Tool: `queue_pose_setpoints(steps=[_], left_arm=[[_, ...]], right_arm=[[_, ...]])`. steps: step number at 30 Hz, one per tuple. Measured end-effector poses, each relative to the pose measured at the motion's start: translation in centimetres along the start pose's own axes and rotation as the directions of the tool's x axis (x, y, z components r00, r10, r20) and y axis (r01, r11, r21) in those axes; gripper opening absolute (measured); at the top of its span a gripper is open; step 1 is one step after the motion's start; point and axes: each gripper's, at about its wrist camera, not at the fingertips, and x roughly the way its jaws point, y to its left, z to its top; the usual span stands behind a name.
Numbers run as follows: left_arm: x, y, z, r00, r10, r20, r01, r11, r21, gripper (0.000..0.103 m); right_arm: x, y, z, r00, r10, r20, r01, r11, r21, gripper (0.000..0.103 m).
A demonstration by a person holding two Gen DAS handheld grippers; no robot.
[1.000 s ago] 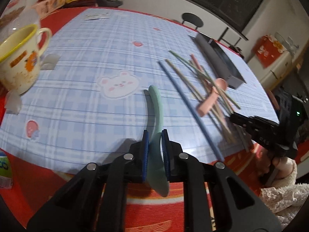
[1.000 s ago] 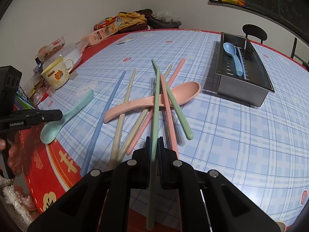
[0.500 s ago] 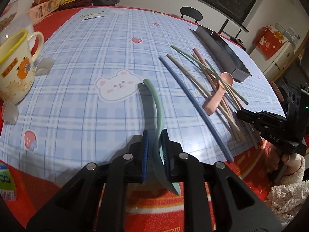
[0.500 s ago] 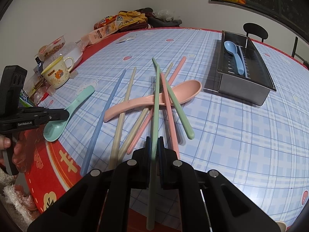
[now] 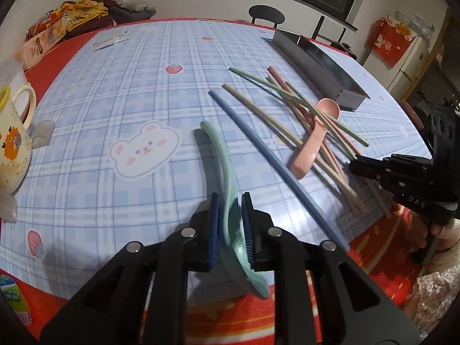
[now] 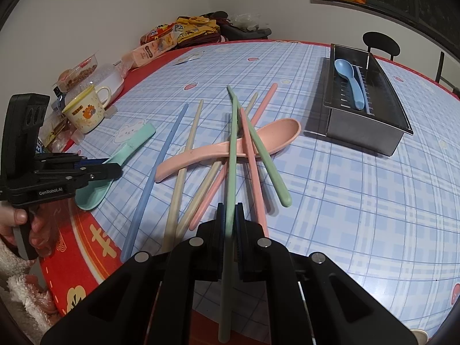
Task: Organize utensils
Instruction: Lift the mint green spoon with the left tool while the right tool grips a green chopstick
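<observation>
My left gripper (image 5: 230, 201) is shut on a mint green spoon (image 5: 224, 172), held just above the table near its front edge; the spoon also shows in the right wrist view (image 6: 126, 152). My right gripper (image 6: 229, 210) is shut on a green chopstick (image 6: 232, 149) that lies over a pile of chopsticks (image 6: 201, 178) and a pink spoon (image 6: 224, 149). A steel utensil tray (image 6: 371, 132) at the far right holds a blue spoon (image 6: 349, 77). A blue chopstick (image 5: 270, 161) lies beside the pile.
A yellow-rimmed mug (image 6: 86, 112) and snack packets (image 6: 172, 40) stand at the table's left and far side. The red table edge (image 5: 224, 313) is close below the left gripper. A black chair (image 6: 381, 43) stands behind the tray.
My left gripper has lifted the mint spoon and carried it forward and right, toward the pile. My right gripper keeps its grip on the green chopstick, barely moved.
</observation>
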Motion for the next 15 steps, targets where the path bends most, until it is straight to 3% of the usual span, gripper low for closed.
queue_pose_setpoints(steps=[10, 15], left_arm=[[0.0, 1.1, -0.5, 0.997, -0.042, 0.065, 0.047, 0.995, -0.086, 0.015], [0.1, 0.6, -0.6, 0.997, -0.017, 0.073, 0.022, 0.997, -0.070, 0.015]], right_arm=[[0.1, -0.3, 0.2, 1.000, 0.015, -0.003, -0.015, 1.000, 0.009, 0.007], [0.1, -0.5, 0.2, 1.000, 0.024, -0.002, -0.024, 1.000, 0.016, 0.007]])
